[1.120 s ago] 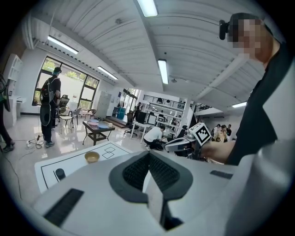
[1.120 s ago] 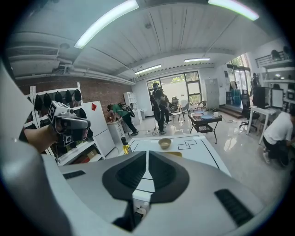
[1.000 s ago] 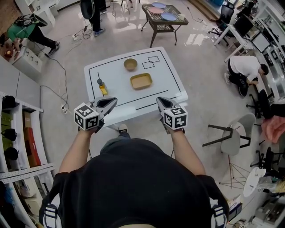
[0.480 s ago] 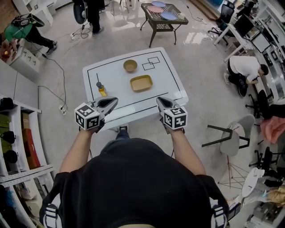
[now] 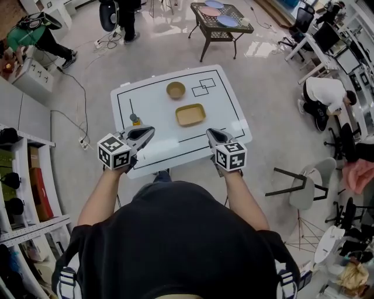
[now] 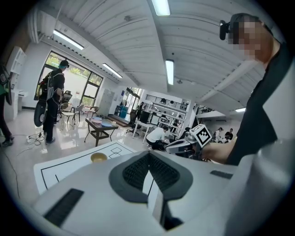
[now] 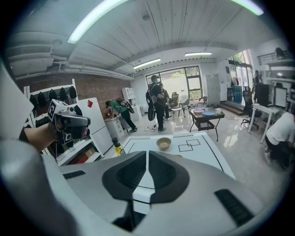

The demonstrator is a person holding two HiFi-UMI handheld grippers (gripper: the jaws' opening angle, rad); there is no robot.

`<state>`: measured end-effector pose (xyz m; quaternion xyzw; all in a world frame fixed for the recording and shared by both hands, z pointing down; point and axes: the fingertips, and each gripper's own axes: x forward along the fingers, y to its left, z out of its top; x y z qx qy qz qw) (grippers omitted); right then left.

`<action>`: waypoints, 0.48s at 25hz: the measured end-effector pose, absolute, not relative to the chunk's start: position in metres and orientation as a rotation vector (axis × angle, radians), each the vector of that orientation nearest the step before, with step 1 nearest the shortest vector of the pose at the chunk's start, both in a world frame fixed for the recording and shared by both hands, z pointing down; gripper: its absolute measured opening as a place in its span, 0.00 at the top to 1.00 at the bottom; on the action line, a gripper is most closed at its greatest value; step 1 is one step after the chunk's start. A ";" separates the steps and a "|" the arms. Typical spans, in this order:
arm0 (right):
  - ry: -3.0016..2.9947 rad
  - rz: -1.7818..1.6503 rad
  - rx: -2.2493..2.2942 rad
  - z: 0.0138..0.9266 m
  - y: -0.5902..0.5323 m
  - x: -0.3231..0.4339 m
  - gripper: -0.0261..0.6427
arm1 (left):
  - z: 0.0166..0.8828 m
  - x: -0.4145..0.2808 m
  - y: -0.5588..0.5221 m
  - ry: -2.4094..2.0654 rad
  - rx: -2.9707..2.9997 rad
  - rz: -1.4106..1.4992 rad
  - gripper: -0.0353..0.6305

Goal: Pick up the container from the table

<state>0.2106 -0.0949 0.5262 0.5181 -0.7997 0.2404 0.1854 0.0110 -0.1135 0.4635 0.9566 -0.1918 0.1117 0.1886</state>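
Observation:
A shallow tan rectangular container (image 5: 190,114) lies near the middle of the white table (image 5: 228,102) marked with black lines. Behind it stands a round tan bowl (image 5: 175,90) (image 6: 98,157) (image 7: 163,143). A small yellow bottle (image 5: 135,120) (image 7: 118,148) is at the table's left. My left gripper (image 5: 146,134) (image 6: 148,156) hovers over the near left edge, shut and empty, just in front of the bottle. My right gripper (image 5: 211,135) (image 7: 146,154) hovers over the near right edge, shut and empty, short of the container. In the right gripper view the jaws hide most of the container.
A dark side table (image 5: 221,20) with plates stands beyond the white table. People are at the back left (image 5: 117,14) and crouching at the right (image 5: 324,96). A grey chair (image 5: 304,187) is at the right and shelves (image 5: 23,175) at the left.
Both grippers have moved forward and now reach further over the table's near edge. The table looks slightly closer. Both stay shut.

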 end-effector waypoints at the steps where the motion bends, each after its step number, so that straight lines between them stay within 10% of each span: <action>1: -2.254 0.680 1.457 0.528 -0.099 0.210 0.93 | 0.463 0.012 -0.117 -0.539 2.691 0.314 0.94; 12: -2.239 0.717 1.449 0.543 -0.129 0.212 0.93 | 0.464 0.012 -0.151 -0.541 2.688 0.330 0.94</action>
